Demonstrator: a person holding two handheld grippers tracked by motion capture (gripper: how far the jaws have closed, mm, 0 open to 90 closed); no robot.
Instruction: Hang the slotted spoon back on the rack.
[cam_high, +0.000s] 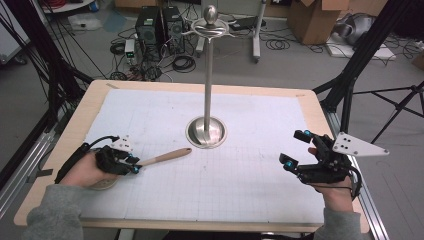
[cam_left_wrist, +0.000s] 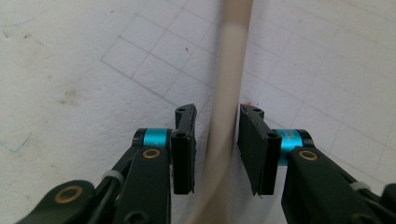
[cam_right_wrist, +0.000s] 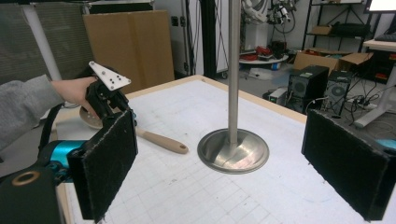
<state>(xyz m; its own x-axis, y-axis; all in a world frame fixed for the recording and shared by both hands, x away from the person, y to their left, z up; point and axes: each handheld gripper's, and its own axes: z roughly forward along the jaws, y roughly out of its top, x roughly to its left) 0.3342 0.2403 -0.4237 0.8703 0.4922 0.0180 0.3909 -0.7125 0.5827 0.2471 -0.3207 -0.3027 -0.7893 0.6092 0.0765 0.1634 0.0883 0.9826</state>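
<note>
Left gripper astride a wooden spoon handle, right gripper spread wide, both on our side of the metal stand.

Starting at the left of the metal stand (cam_high: 207, 131), we see the left gripper (cam_high: 134, 166) low over the white gridded mat (cam_high: 240, 180), its jaws set either side of the wooden spoon (cam_high: 165, 157); in the left gripper view the handle (cam_left_wrist: 224, 116) touches one pad while a gap shows at the other, so the jaws are not clamped on it. The spoon lies flat on the mat, its handle end pointing toward the stand's round base and stopping short of it, its bowl end under the left hand (cam_high: 87, 170). To the right of the stand, the right gripper (cam_high: 295, 149) hangs released, jaws far apart and holding nothing; its own view frames the stand's pole (cam_right_wrist: 232, 70) between the two pads.
</note>
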